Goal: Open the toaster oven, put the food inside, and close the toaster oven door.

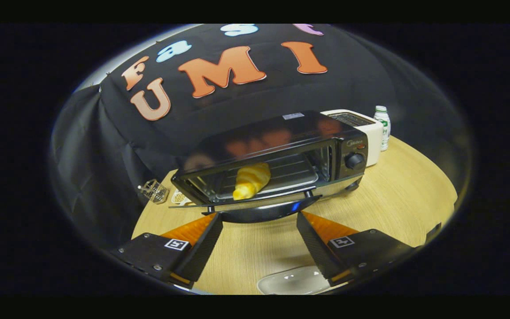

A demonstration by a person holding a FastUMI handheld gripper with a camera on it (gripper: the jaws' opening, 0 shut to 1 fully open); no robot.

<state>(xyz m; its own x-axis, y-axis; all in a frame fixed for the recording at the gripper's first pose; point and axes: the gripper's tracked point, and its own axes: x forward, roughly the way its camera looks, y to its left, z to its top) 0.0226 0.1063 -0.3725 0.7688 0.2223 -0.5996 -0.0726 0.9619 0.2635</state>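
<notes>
The black toaster oven [281,146] stands on the round wooden table [396,199], its control knob [354,160] on the right side. Its glass door [202,204] hangs open, folded down almost level toward me. A yellow croissant [251,180] lies on the tray inside the oven. The door's curved handle [237,217] sits just ahead, between my fingertips. My gripper [259,216] is open, one finger on either side of the handle, and neither finger presses on anything.
A white pop-up toaster [370,133] and a small white bottle [382,126] stand behind the oven on the right. A small clear container [154,190] sits at the oven's left. A white dish [292,281] lies on the table near my right finger.
</notes>
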